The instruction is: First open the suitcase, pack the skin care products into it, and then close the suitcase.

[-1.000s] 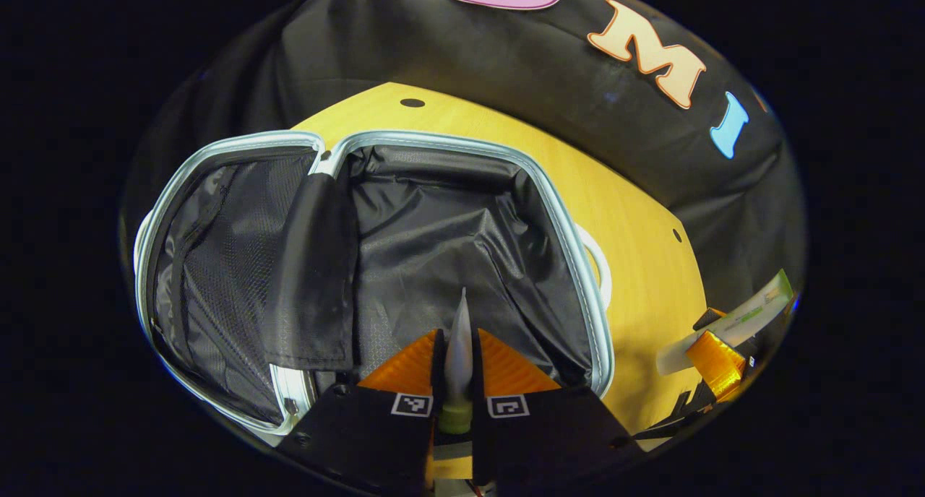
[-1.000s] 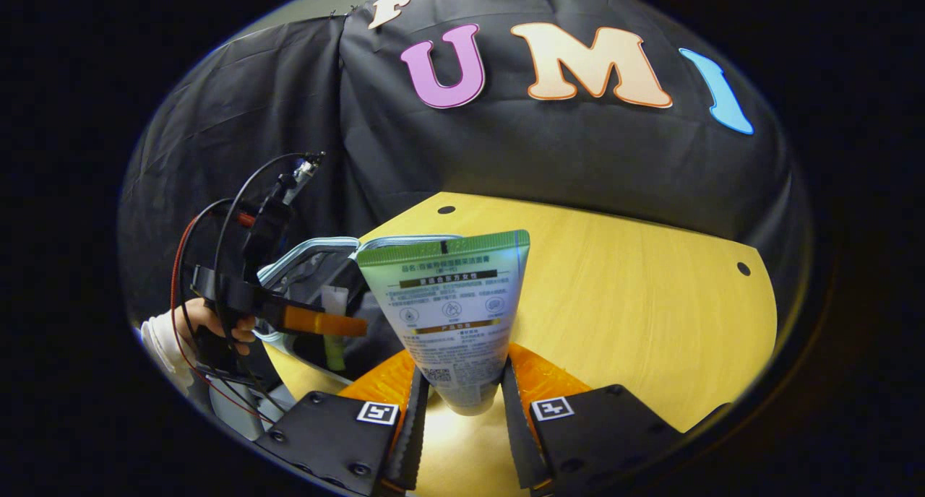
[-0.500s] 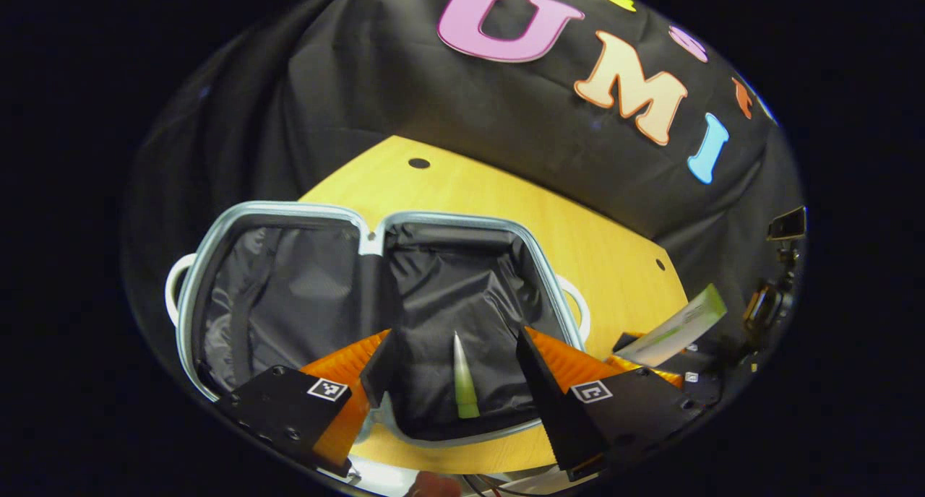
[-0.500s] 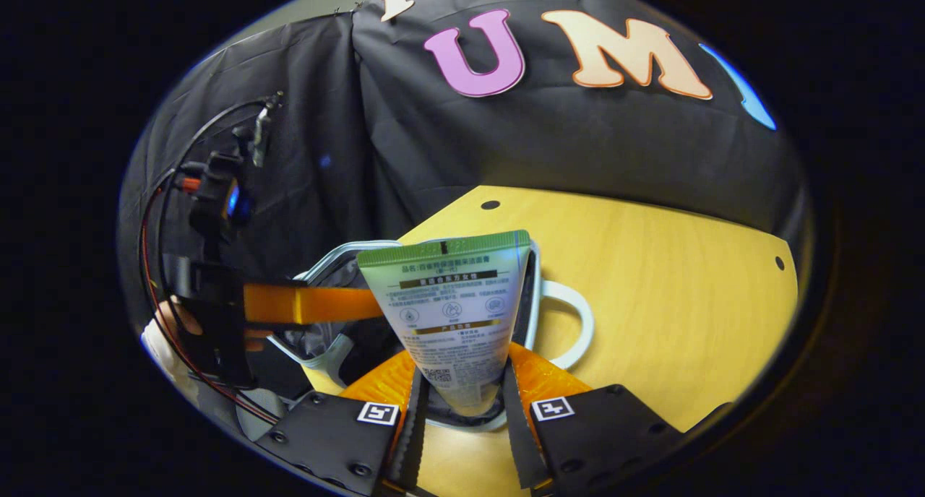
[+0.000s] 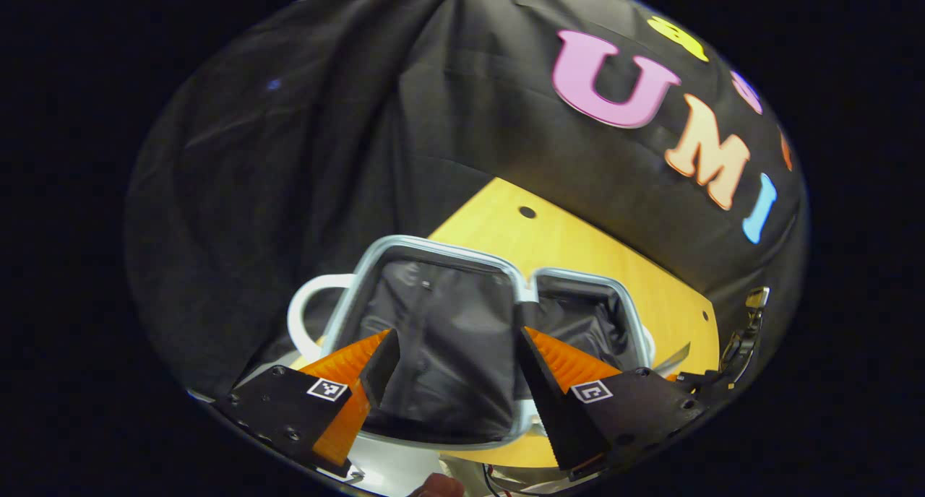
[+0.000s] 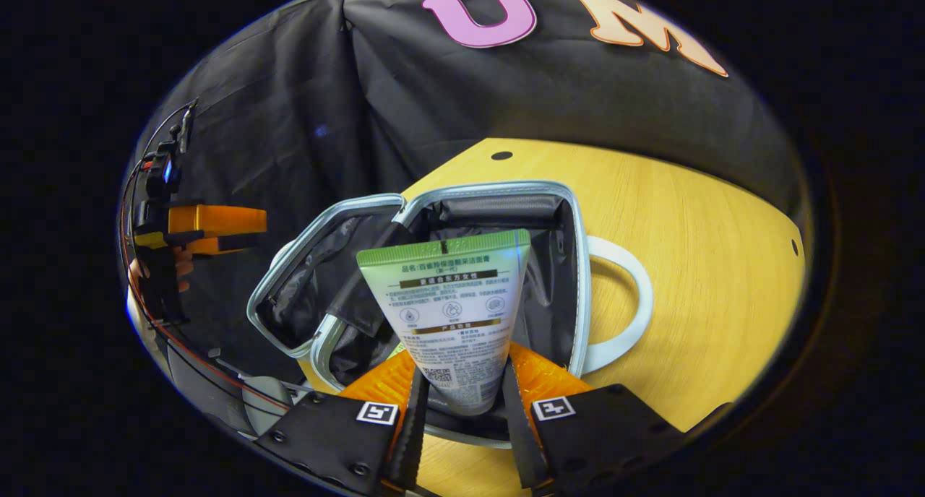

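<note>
The open suitcase lies flat on the yellow table, both halves lined in black, with a white handle on its right side. My right gripper is shut on a white tube with a green crimped end, held upright over the near edge of the case's right half. In the left gripper view my left gripper is open and empty above the near rim of the suitcase. The left gripper also appears far left in the right gripper view, clear of the case.
The yellow wooden table extends to the right of the suitcase, with small holes near its edges. Black cloth hangs close behind it. A hand and cables sit at the left gripper. A second white handle sticks out on the case's left side.
My left gripper opened, dropped a slim tube into the suitcase, then drew back to the left. My right gripper carried its tube from beside the case to over the right half.
</note>
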`<action>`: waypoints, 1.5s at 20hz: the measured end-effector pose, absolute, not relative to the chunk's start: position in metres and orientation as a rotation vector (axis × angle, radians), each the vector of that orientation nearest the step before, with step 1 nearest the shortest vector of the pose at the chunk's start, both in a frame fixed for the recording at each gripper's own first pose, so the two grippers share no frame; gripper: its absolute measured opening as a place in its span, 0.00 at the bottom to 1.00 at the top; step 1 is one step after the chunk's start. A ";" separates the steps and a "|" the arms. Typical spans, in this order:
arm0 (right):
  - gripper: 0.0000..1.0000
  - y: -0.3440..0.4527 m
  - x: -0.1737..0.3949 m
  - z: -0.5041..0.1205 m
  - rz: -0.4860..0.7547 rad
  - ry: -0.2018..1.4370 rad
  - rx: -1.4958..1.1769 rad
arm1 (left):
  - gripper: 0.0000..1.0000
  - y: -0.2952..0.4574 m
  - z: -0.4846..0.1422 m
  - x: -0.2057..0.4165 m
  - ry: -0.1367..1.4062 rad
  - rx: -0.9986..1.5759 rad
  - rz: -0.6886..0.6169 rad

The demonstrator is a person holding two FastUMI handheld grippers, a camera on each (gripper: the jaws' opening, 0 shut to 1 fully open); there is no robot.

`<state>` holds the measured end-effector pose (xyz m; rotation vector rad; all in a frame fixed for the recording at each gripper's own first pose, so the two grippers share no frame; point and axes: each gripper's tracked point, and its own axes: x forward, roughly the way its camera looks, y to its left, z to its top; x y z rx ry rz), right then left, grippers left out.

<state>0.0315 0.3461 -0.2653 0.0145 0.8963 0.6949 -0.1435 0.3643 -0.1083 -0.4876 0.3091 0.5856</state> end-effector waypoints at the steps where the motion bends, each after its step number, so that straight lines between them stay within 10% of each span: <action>1: 0.50 0.348 0.032 -0.271 0.685 0.911 0.009 | 0.96 0.375 -0.106 -0.152 0.298 -0.498 0.611; 5: 0.56 0.354 0.041 -0.274 0.650 0.908 0.054 | 0.96 0.407 -0.114 -0.183 0.278 -0.518 0.689; 6: 0.73 0.356 0.041 -0.269 0.645 0.898 0.067 | 0.96 0.416 -0.121 -0.191 0.276 -0.523 0.700; 7: 0.64 0.358 0.042 -0.265 0.647 0.885 0.076 | 0.96 0.422 -0.128 -0.196 0.275 -0.531 0.708; 9: 1.00 0.359 0.045 -0.255 0.645 0.846 0.085 | 0.96 0.439 -0.138 -0.203 0.277 -0.548 0.722; 21: 0.98 0.266 0.092 -0.196 0.461 0.646 0.040 | 0.94 0.484 -0.222 -0.188 0.315 -0.744 0.687; 30: 0.98 0.206 0.100 -0.198 0.343 0.641 -0.037 | 0.53 0.483 -0.248 -0.164 0.332 -0.797 0.567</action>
